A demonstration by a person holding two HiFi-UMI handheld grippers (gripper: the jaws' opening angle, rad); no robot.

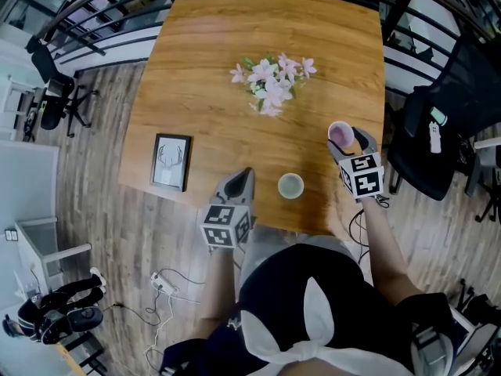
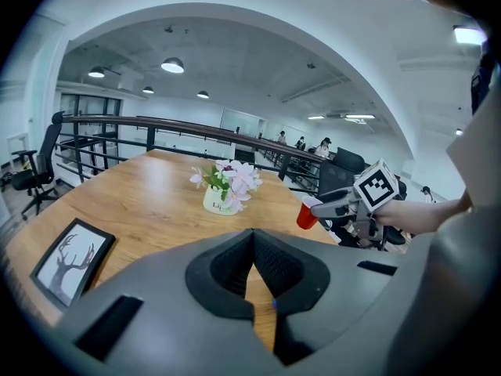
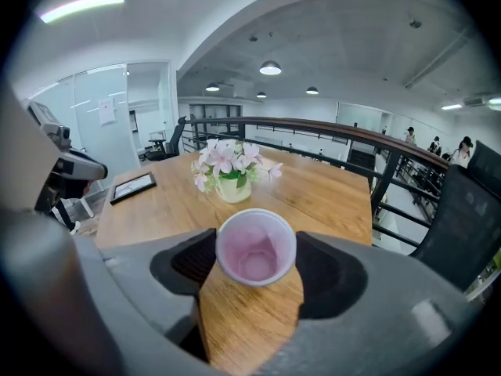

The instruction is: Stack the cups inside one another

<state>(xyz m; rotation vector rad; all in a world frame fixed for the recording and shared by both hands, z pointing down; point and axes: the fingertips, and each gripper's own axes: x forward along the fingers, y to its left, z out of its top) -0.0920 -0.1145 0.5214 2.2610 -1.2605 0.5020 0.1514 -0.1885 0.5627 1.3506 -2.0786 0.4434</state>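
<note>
The red cup [image 3: 256, 247] sits between the jaws of your right gripper [image 1: 346, 141]. The pads press on either side of its wall, and its mouth faces up, showing a pale pink inside. You hold it near the right edge of the table [image 1: 203, 69]. In the left gripper view it seems to hang just clear of the wood, though that angle makes it hard to settle. The second cup [image 1: 290, 185], pale with a greenish inside, stands upright near the front edge, between your two grippers and apart from both. Your left gripper [image 1: 244, 175] has its jaws closed together on nothing, its tip over the front edge. Farther back stands the flower pot [image 1: 270, 84], and to the left a framed picture [image 1: 171, 161] lies flat.
</note>
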